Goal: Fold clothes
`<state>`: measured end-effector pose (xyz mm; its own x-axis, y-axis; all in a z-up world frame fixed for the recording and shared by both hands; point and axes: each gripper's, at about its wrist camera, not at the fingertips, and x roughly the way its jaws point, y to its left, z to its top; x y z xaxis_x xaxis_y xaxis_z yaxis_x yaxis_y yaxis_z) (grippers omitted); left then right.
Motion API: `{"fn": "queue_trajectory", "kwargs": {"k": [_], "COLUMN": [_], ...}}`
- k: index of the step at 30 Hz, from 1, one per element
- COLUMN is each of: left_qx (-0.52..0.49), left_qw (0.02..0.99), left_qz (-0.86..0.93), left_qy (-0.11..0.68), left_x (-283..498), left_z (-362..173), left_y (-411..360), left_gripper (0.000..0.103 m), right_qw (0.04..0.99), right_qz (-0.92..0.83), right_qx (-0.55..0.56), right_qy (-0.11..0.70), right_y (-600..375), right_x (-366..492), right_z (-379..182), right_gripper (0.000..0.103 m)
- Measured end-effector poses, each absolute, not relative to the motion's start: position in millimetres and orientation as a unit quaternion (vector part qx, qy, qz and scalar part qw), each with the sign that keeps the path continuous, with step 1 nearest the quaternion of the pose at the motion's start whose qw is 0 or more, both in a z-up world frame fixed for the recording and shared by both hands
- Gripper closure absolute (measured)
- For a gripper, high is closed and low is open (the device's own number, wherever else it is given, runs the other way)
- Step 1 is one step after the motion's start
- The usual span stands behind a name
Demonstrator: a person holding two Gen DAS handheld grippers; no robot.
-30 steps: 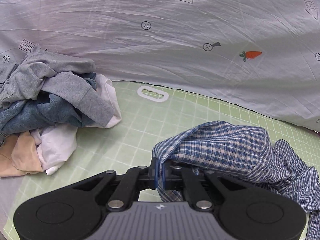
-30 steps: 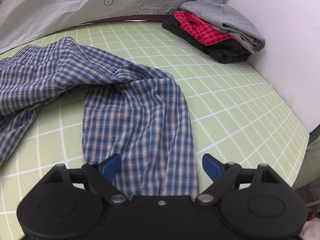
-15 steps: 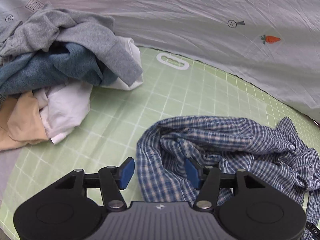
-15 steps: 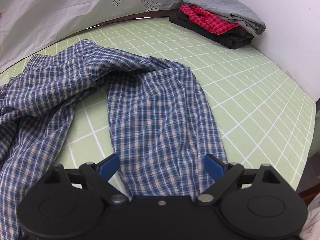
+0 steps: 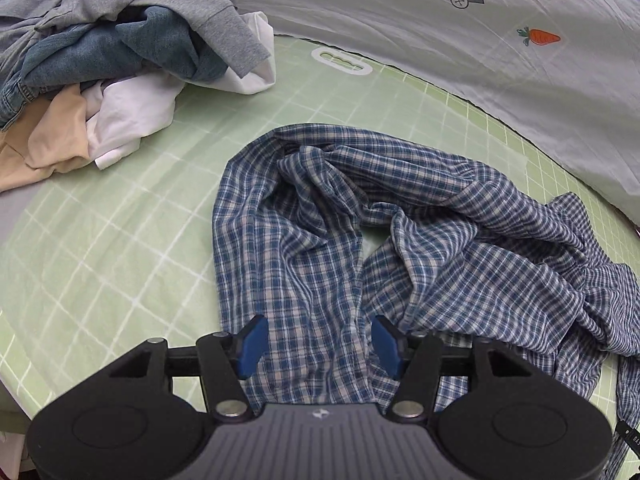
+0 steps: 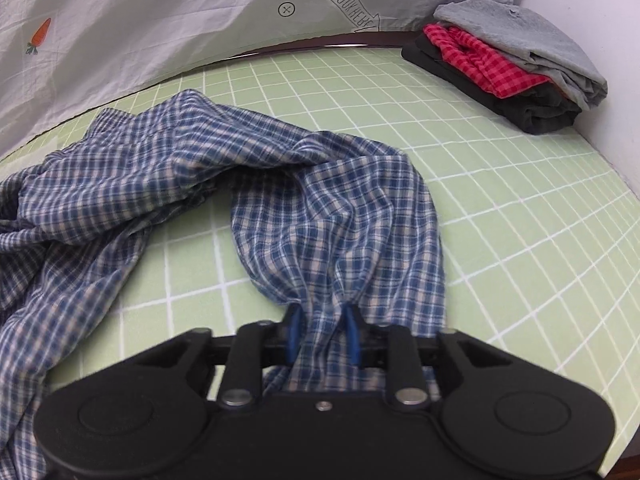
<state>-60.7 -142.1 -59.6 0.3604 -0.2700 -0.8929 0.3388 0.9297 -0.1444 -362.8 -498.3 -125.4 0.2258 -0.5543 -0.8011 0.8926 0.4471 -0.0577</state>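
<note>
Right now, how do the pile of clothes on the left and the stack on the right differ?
The pile of clothes is a loose, crumpled heap; the stack is folded in flat layers. The pile spills off the green mat's edge; the stack sits at the mat's far corner by the wall. The pile shows denim, white and beige; the stack red check and black. Both have a grey garment on top.

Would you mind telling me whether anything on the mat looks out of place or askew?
The blue plaid garment lies twisted and bunched across the green mat, not flat. The unfolded pile sprawls off the mat's edge. Nothing looks damaged.
</note>
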Motion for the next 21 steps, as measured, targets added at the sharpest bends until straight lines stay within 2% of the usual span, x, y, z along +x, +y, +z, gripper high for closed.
{"fn": "queue_trajectory", "kwargs": {"k": [4, 6, 7, 10, 14, 16, 21], "left_qx": [0.041, 0.045, 0.047, 0.059, 0.086, 0.102, 0.130], "left_qw": [0.823, 0.823, 0.822, 0.820, 0.815, 0.810, 0.807], "left_qz": [-0.177, -0.171, -0.169, -0.169, -0.177, -0.181, -0.204], "left_qy": [0.538, 0.541, 0.543, 0.544, 0.545, 0.548, 0.538], "left_x": [-79, -85, -86, -87, -81, -74, -55], "left_z": [-64, -67, -69, -74, -78, -82, -88], "left_y": [-153, -158, -160, -168, -175, -176, -176], "left_gripper": [0.044, 0.044, 0.044, 0.044, 0.044, 0.044, 0.044], "right_qw": [0.728, 0.708, 0.700, 0.698, 0.718, 0.736, 0.792], "right_qz": [-0.521, -0.550, -0.561, -0.570, -0.544, -0.515, -0.422], "right_qx": [0.152, 0.115, 0.133, 0.185, 0.215, 0.241, 0.243], "right_qy": [0.418, 0.427, 0.421, 0.391, 0.377, 0.368, 0.368], "right_y": [-548, -566, -576, -577, -543, -521, -457], "right_x": [-373, -375, -378, -380, -360, -344, -286], "right_z": [-122, -118, -115, -107, -106, -107, -104], "right_gripper": [0.093, 0.090, 0.085, 0.057, 0.036, 0.032, 0.035]}}
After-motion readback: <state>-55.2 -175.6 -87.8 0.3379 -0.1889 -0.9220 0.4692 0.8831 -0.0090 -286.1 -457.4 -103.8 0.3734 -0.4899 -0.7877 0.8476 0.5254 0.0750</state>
